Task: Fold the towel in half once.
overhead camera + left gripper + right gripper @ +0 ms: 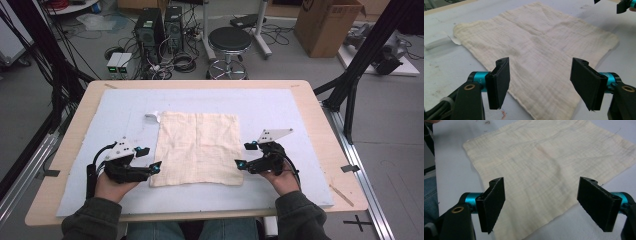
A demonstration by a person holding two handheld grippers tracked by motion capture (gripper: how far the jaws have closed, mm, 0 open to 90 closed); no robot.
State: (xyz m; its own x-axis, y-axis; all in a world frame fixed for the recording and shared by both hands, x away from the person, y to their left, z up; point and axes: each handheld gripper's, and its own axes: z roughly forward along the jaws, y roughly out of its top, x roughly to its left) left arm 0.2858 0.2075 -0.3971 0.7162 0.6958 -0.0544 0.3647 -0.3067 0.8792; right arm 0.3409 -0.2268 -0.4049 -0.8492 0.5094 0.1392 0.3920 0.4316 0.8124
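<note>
Two grippers flanked cloth [197, 148] at frame centre | left gripper [148, 160] jaws wide, empty | right gripper [246, 155] jaws wide, empty | likely poised to pinch near corners

No readable text, label or number anywhere (the floor boxes' markings are too blurred).
</note>
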